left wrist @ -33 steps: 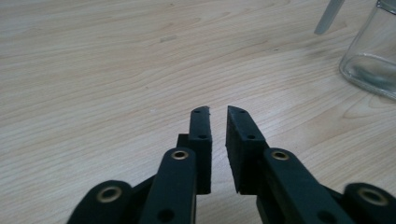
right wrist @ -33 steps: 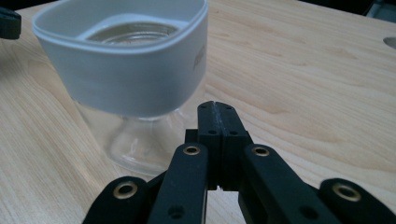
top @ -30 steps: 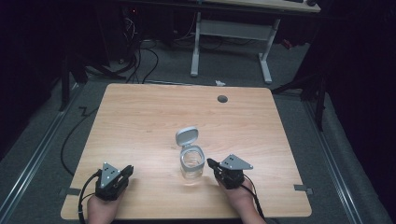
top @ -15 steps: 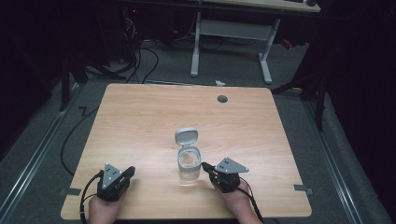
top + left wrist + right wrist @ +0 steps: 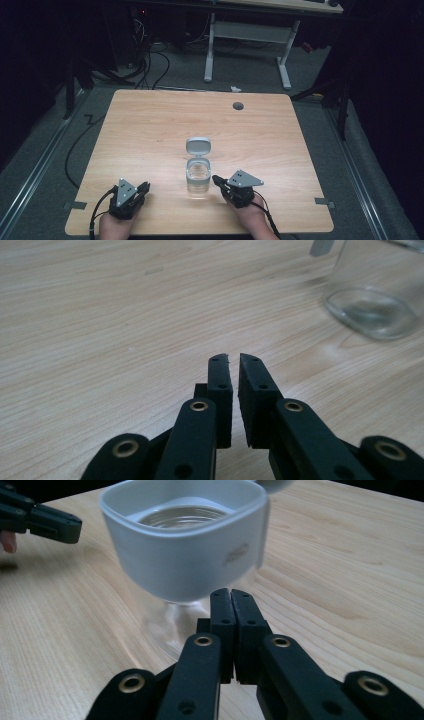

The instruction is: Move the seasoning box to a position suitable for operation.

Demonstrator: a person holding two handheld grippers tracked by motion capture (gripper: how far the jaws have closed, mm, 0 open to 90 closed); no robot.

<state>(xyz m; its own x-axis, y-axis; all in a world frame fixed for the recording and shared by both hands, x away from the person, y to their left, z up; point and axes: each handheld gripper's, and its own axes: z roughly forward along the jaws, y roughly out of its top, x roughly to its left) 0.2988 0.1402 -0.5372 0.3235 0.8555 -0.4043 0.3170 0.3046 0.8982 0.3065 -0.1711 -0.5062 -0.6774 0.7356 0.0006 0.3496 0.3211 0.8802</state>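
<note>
Just ahead of the right hand-held gripper [image 5: 216, 179] — an open-lidded jar [image 5: 198, 175].

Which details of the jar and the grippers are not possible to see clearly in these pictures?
- Jar contents: too small in the high view.
- Jar top: cut off by the upper edge in the left gripper view.
- Lid: cropped and blurred in the right gripper view.
- Left gripper fingers: too small in the high view.

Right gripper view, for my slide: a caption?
Shut right claw just short of a clear jar with its flip lid open.
</note>
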